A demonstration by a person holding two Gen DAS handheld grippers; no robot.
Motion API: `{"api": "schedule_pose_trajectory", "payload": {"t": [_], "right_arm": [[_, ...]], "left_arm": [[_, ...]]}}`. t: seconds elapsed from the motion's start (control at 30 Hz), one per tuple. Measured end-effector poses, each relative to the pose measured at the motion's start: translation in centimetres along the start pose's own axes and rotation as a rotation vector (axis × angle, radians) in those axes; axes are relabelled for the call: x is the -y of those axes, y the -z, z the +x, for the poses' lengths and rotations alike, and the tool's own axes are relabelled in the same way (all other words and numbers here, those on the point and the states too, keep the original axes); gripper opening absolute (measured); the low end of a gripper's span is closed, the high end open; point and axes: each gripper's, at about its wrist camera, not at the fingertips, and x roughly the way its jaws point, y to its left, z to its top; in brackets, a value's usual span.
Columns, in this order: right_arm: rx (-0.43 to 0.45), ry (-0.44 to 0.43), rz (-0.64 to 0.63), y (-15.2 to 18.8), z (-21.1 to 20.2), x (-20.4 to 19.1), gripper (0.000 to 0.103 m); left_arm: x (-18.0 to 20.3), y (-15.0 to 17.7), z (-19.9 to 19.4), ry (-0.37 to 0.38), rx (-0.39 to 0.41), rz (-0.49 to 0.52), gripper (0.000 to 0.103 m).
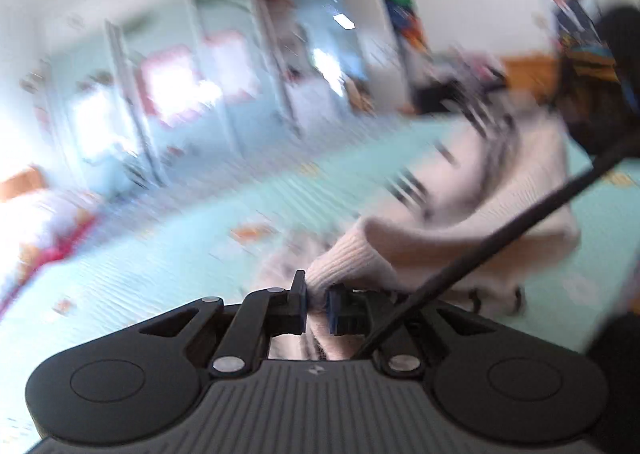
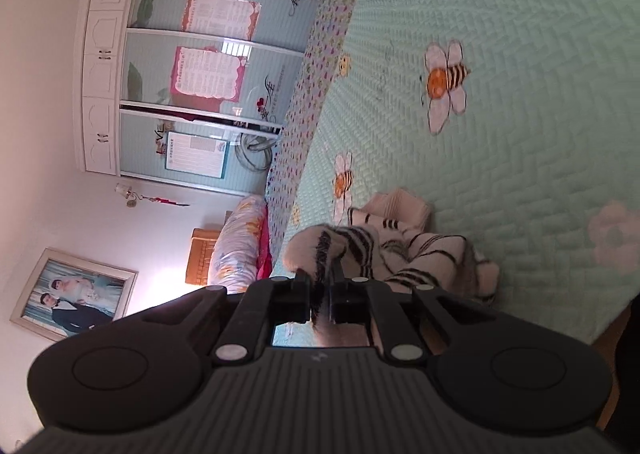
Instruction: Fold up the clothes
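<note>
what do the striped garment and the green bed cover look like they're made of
Striped garment: looks like a soft, matte knit, probably wool or acrylic; the ribbed cuff in the left tongs suggests it. Bed cover: appears quilted cotton-like fabric, with stitched zigzag ridges and printed bees.

- The sweater [image 2: 424, 250] is a cream knit with thin black stripes, some in bunches of three or four.
- It lies crumpled in a loose heap on the mint-green quilted bedspread [image 2: 520, 114], near the bed's edge.
- A striped fold of it rises off the heap and is pinched between the fingers of the right hand-held gripper [image 2: 319, 304].
- In the blurred left wrist view, a ribbed cream cuff or hem of the sweater [image 1: 352, 254] is clamped in the left hand-held gripper [image 1: 318, 304], the rest trailing back over the bed.
</note>
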Motion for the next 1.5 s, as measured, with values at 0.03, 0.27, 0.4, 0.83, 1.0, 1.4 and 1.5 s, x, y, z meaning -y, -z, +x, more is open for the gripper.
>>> {"api": "schedule_pose_trajectory", "payload": {"t": [0.03,0.27,0.4,0.83,1.0,1.4,1.5], "right_arm": [[-0.014,-0.009,-0.004,0.5,0.4,-0.3,0.009],[-0.146,-0.145,-0.098,4.5,4.2,-5.6,0.013],[-0.186,-0.256,-0.199,6.2,5.2,-9.1,0.058],[-0.206,0.01,-1.646,15.6,7.3,-9.8,0.075],[-0.384,-0.024,-1.997,20.8,7.5,-7.5,0.075],[-0.506,-0.031,-2.302,28.4,10.3,-2.5,0.075],[-0.521,-0.015,-2.377,29.1,11.6,-2.2,0.076]], "left_arm": [[-1.1,-0.5,-0.4,-0.038,0.026,-0.001,0.01],[-7.9,-6.6,-2.7,-0.252,0.183,0.011,0.01],[-10.1,-7.6,-4.5,-0.316,0.219,0.034,0.011],[-13.3,1.3,-5.6,-0.31,-0.043,-0.028,0.011],[-13.9,2.4,-6.0,-0.306,-0.074,-0.027,0.011],[-15.4,6.3,-7.9,-0.268,-0.2,-0.052,0.014],[-16.1,6.5,-8.1,-0.267,-0.215,-0.067,0.014]]}}
